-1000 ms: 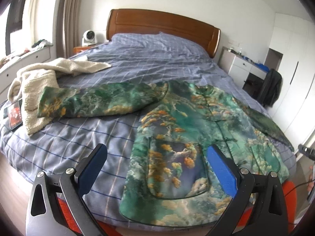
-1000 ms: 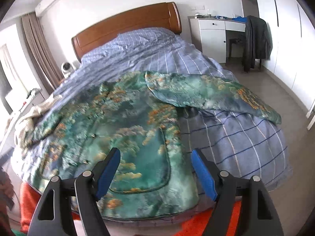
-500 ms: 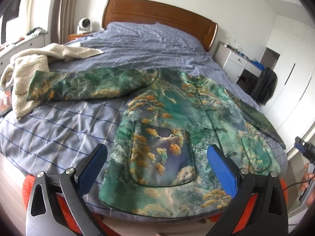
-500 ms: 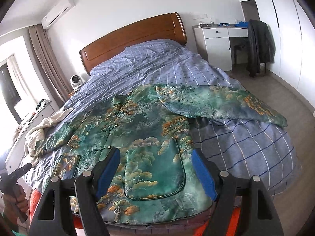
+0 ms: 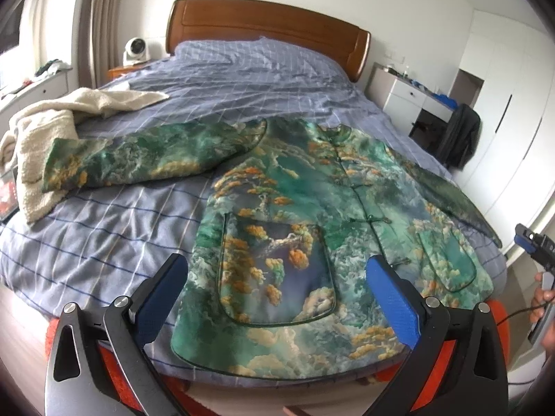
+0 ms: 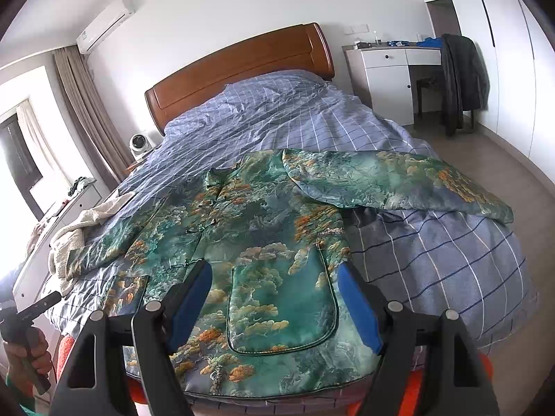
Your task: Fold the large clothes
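Observation:
A green jacket point(image 5: 312, 208) with an orange and white landscape print lies front up on the bed, both sleeves spread out; it also shows in the right wrist view point(image 6: 263, 242). Its hem hangs at the bed's near edge. My left gripper point(image 5: 277, 298) is open and empty, above the hem over the left pocket point(image 5: 277, 274). My right gripper point(image 6: 274, 305) is open and empty, above the hem over the right pocket point(image 6: 281, 305). Neither touches the cloth.
The bed point(image 5: 104, 242) has a blue checked cover and a wooden headboard point(image 5: 267, 24). A cream fleece blanket point(image 5: 45, 131) lies at the left edge under the sleeve end. A white desk point(image 6: 388, 79) and a dark coat on a chair point(image 6: 461, 83) stand at the right.
Both grippers have moved in closer and lower toward the jacket's hem and tilted; the jaws stayed open. The jacket has not moved.

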{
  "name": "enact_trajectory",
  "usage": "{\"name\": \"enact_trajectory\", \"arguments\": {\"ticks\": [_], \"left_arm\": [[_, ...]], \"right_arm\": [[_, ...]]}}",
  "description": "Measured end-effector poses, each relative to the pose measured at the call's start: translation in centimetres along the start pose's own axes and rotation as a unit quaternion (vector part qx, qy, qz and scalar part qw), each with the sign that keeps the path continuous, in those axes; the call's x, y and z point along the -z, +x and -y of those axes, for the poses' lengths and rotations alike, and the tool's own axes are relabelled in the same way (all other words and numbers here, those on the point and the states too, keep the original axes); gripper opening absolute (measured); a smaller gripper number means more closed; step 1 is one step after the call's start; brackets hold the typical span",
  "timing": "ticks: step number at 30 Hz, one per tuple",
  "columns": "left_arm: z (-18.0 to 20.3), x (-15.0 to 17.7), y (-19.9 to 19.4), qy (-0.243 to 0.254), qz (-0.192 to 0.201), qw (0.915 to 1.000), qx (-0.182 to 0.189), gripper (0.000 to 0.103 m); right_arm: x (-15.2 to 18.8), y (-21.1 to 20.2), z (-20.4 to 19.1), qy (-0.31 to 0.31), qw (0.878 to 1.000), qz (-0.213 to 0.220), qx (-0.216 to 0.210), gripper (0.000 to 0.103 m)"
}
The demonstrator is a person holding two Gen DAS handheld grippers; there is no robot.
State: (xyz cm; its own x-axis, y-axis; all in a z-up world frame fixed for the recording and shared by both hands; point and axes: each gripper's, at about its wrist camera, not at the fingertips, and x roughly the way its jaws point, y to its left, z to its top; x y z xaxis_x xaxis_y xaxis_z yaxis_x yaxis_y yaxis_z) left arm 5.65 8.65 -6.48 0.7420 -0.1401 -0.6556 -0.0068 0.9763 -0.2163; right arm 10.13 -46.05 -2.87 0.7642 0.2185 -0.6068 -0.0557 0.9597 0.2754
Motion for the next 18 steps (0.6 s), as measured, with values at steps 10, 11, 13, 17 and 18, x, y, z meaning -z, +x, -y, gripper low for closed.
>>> {"name": "enact_trajectory", "arguments": {"ticks": [10,11,13,17,18], "left_arm": [[-0.63,-0.17,0.62,-0.034,-0.01,0.9993,0.014,0.102],[-0.6,-0.18,0.61,-0.034,-0.01,0.9993,0.014,0.102],[-0.53,-0.22,0.61,-0.029,-0.008,0.9995,0.01,0.102],[-0.12,-0.41,0.72,-0.017,-0.006,0.9998,0.006,0.102],[-0.05,-0.46,0.76,-0.016,-0.006,0.9998,0.006,0.102]], "right_arm": [[0.05,0.34,-0.23,-0.005,1.0,-0.001,0.001,0.076],[0.06,0.35,-0.25,-0.005,1.0,-0.002,0.001,0.076],[0.09,0.44,-0.17,-0.005,1.0,-0.003,0.003,0.076],[0.07,0.55,0.05,-0.002,1.0,-0.002,0.005,0.076],[0.03,0.64,0.14,0.0,1.0,-0.003,0.006,0.076]]}}
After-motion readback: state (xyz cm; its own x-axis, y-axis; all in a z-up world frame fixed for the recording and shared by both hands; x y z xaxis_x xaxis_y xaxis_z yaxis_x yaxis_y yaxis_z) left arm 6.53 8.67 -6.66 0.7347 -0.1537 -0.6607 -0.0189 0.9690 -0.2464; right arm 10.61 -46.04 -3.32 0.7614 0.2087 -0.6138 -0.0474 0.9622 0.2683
